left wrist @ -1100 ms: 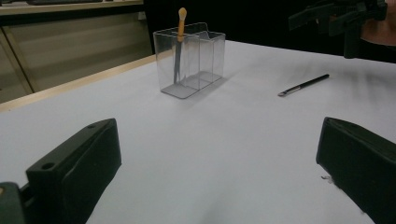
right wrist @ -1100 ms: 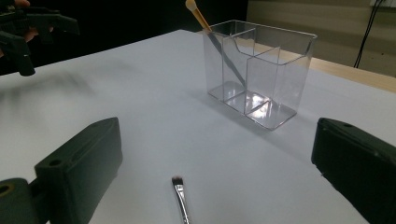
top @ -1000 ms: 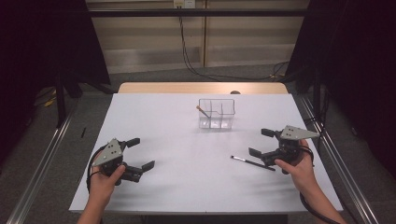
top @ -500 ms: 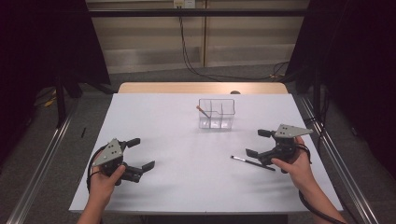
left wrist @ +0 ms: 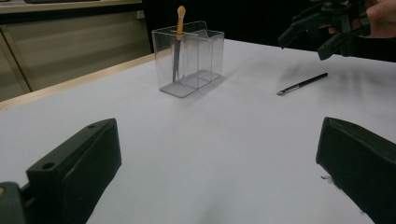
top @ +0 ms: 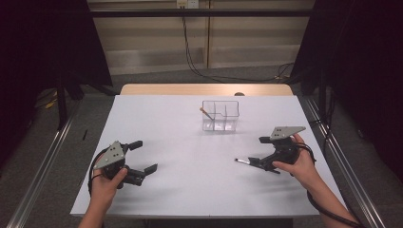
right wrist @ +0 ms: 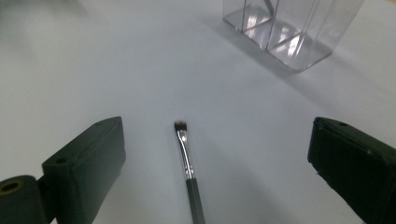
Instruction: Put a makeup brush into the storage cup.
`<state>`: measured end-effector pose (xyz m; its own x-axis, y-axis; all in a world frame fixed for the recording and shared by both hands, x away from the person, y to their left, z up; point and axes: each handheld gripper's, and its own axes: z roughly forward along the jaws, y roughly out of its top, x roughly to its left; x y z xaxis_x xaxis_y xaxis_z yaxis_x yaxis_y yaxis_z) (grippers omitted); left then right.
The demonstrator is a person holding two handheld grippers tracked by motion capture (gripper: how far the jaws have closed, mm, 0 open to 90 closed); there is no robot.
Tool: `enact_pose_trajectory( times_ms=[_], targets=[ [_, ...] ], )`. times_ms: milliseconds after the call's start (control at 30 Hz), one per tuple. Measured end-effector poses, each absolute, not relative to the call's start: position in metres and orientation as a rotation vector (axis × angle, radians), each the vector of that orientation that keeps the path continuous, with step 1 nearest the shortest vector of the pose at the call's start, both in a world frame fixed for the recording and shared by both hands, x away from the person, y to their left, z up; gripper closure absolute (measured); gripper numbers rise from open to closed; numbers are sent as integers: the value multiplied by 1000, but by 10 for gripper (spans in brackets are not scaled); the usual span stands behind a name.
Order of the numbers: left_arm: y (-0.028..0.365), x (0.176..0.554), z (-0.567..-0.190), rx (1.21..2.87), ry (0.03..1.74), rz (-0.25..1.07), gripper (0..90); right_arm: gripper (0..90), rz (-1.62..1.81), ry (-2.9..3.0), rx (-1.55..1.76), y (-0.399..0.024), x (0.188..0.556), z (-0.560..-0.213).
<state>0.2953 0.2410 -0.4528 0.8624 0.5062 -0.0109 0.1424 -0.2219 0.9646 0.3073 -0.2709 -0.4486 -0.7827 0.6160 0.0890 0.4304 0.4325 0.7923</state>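
Observation:
A small black-handled makeup brush [top: 248,162] [right wrist: 189,164] [left wrist: 302,84] lies flat on the white table, bristles pointing left in the high view. My right gripper [top: 260,151] [right wrist: 215,168] hovers open over its handle end, one jaw on each side. A clear plastic organiser [top: 220,115] [left wrist: 189,57] [right wrist: 292,28] with three compartments stands at the table's middle back; a brush with a tan tip [top: 207,114] [left wrist: 179,37] stands in its left compartment. My left gripper [top: 143,156] [left wrist: 215,172] is open at the front left, holding nothing.
The white table [top: 180,142] is bordered by metal rails [top: 43,166] on both sides and a wooden strip [top: 204,89] at the back. Cables hang down the back wall.
My right gripper has dropped lower and shifted slightly left over the black brush. The left gripper and the organiser have not moved.

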Motion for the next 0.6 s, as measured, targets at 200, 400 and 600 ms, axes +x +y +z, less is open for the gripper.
enact_pose_trajectory(
  times_ms=[200,400,600],
  targets=[
    [240,295,-453,1785,493,356,1,59,1112,2579,918,-269,313,-448],
    [240,296,-454,1790,491,356,1,79,967,2679,911,-264,319,-448],
    [240,296,-454,1788,493,354,1,108,817,2780,894,-255,322,-447]
  ],
)
